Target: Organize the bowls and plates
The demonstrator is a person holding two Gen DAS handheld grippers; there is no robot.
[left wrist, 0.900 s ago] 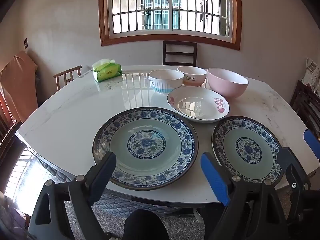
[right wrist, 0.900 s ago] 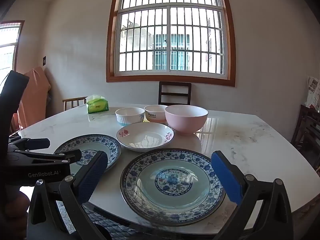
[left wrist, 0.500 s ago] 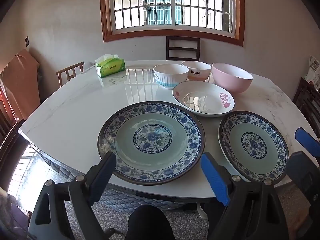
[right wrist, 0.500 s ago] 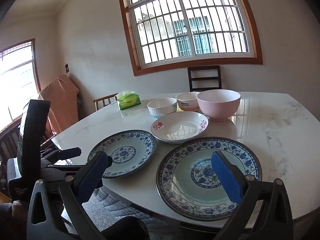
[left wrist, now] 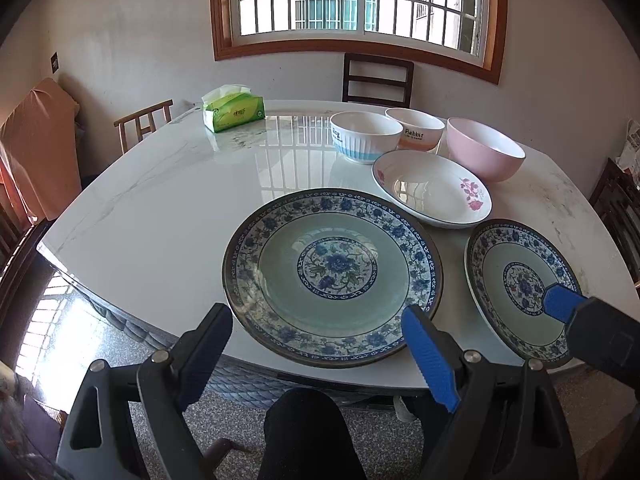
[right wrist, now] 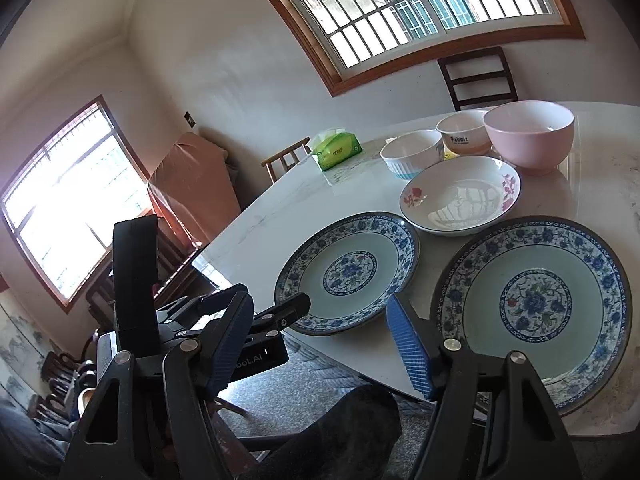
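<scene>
Two round blue-and-white floral porcelain plates lay side by side at the near edge of the white marble table: the left plate and the right plate, close together but apart. At twelve o'clock from them sat a shallow white dish with pink flowers, and behind it a row of three bowls: a white bowl with blue ribs, a white-and-orange bowl lettered "Rabbit" and a pink bowl.

The left gripper hung level over the left plate's near rim, fingers spread wide and holding nothing. The right gripper was rolled to one side, fingers likewise spread and empty, hovering off the table's edge between the two plates.

The right plate's near rim was hidden behind a gripper finger. A green tissue pack stood at ten o'clock.
</scene>
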